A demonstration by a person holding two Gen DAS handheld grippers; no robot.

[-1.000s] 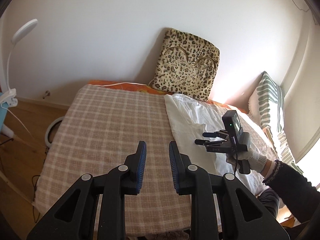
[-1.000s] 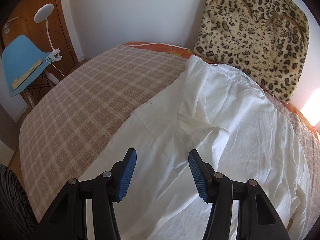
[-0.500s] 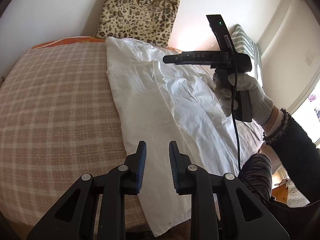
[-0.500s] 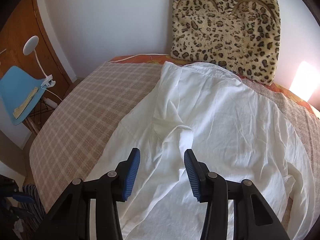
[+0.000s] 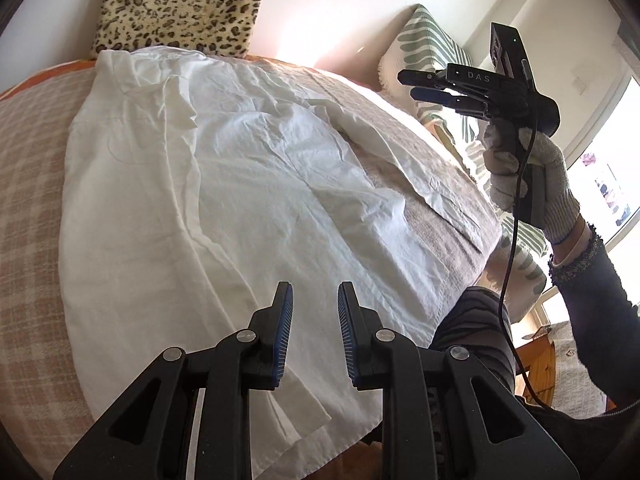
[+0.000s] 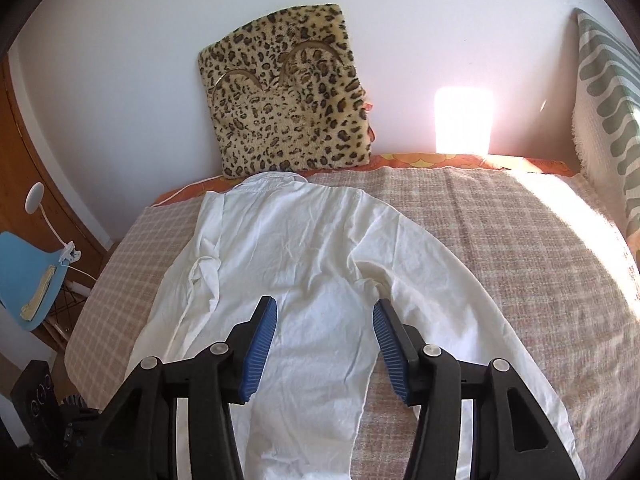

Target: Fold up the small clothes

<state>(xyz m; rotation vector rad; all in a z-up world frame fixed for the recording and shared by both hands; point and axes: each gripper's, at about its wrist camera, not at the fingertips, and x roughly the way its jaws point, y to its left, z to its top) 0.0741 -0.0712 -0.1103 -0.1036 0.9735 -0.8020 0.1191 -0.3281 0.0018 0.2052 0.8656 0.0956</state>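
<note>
Shirt [image 6: 304,264] lay spread back-up along the bed [image 6: 500,240], collar toward the leopard cushion [image 6: 288,96], ready for folding. I held my left tongs [image 5: 314,320] slightly parted and empty above its hem; my right tongs [image 6: 324,340] were opening, holding nothing.

White shirt [image 6: 304,264] on a beige-and-cream checked bedcover [image 6: 500,248]; leopard-print cushion [image 6: 288,96]; green-and-white patterned pillow [image 6: 604,92]; orange sheet edge [image 6: 424,160]; black tongs with blue pads [image 6: 262,340]; grey knitted glove [image 5: 548,184].

Bed's right half [image 6: 500,240] clear; cushion [image 6: 288,100] blocks rear.
</note>
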